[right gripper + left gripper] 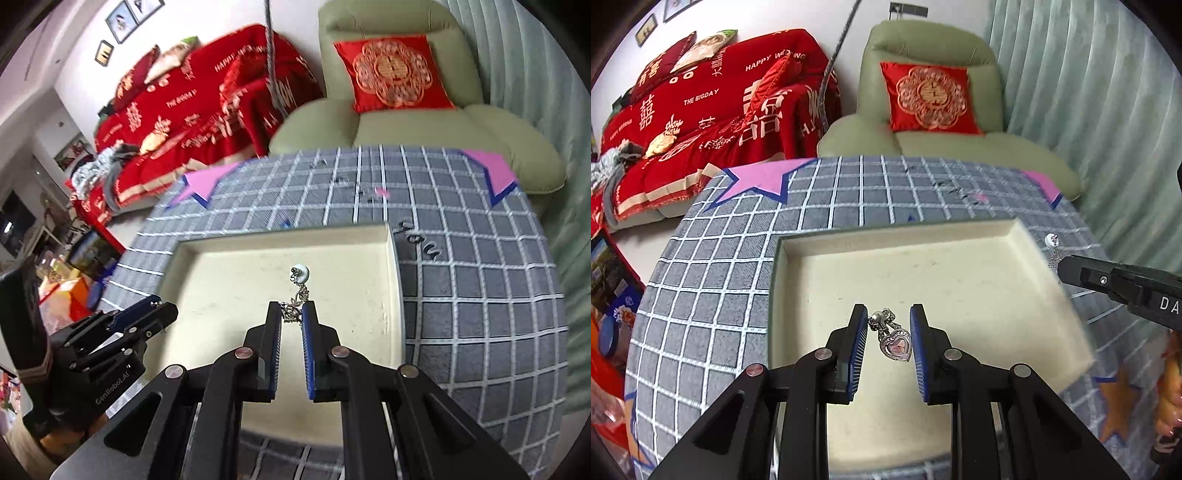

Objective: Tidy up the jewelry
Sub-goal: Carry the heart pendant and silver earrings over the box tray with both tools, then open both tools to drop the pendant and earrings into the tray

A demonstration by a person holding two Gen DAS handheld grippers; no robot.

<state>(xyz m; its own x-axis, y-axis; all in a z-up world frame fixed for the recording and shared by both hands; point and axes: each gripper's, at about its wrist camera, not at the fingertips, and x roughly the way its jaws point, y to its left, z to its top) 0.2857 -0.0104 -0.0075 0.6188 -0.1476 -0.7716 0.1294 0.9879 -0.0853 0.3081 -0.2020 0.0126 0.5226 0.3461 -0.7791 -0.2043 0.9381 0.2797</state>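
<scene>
A cream tray (960, 236) with a green outer wall sits on the grey checked tablecloth; it also shows in the right wrist view (391, 280). In the left wrist view a silver earring with a pink heart pendant (895, 341) lies on the tray floor between the fingers of my left gripper (889, 317), which is open around it. In the right wrist view my right gripper (292, 310) is shut on a silver leaf-chain earring (299, 291) with a white bead top, held over the tray. That earring also shows at the tray's right edge in the left wrist view (1052, 245).
The round table's checked cloth (720, 277) has pink star patches. A green armchair with a red cushion (931, 96) and a red-covered sofa (701, 110) stand behind it. Clutter lies on the floor at the left (74, 288).
</scene>
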